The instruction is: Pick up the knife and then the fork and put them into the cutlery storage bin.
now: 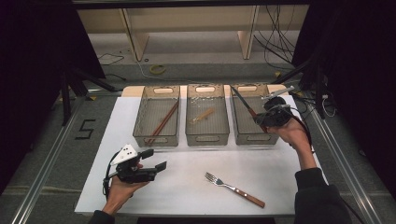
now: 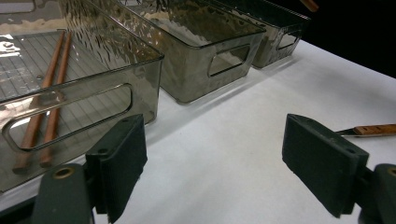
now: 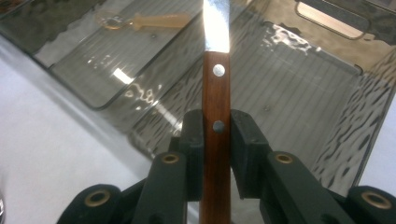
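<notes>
My right gripper (image 1: 262, 117) is shut on the wooden handle of a knife (image 1: 243, 102) and holds it over the right-hand clear bin (image 1: 252, 135). The blade points up and to the back left. In the right gripper view the knife (image 3: 216, 88) is clamped between both pads above that bin (image 3: 327, 84). My left gripper (image 1: 156, 160) rests open on the white mat near the front left, with nothing between its fingers (image 2: 121, 163). A fork (image 1: 233, 189) with a wooden handle lies on the mat at the front centre; its handle end (image 2: 373, 130) shows past my left gripper.
Three clear bins stand in a row at the back of the white mat (image 1: 187, 186). The left bin (image 1: 156, 116) holds a pair of brown chopsticks (image 1: 162, 122), the middle bin (image 1: 207, 133) a pale plastic utensil (image 1: 201, 115). Cables lie on the floor beyond.
</notes>
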